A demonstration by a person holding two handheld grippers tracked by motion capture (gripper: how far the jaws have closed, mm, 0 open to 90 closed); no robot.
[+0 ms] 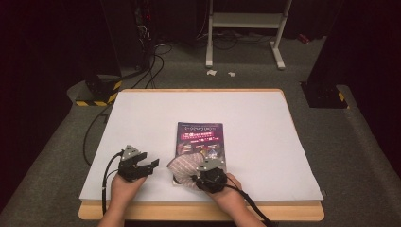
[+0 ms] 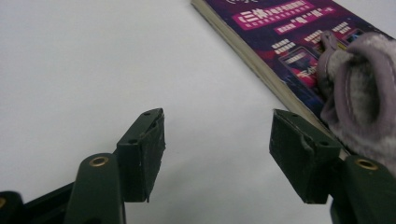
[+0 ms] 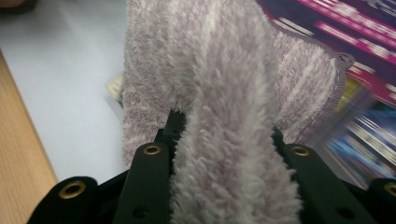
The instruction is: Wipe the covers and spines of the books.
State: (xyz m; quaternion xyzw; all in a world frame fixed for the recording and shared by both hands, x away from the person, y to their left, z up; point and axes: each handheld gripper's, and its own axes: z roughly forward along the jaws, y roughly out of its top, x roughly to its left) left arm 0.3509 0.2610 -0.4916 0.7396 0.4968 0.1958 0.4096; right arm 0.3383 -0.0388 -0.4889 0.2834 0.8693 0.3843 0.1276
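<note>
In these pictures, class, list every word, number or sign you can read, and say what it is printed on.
"三体" stands in large pink letters on the cover of the book, seen in the left gripper view.
The smaller pink and white lines of print around it on the cover are too small and blurred to read.
The cloth carries no writing that can be seen.

A book [image 1: 200, 137] with a dark purple cover lies near the middle of the white desk [image 1: 246, 109]. The right gripper [image 1: 208, 174] holds a pale fuzzy cloth [image 1: 185, 166] on the book's near end. The left gripper [image 1: 144, 166] hovers just left of it, jaws apart.
</note>
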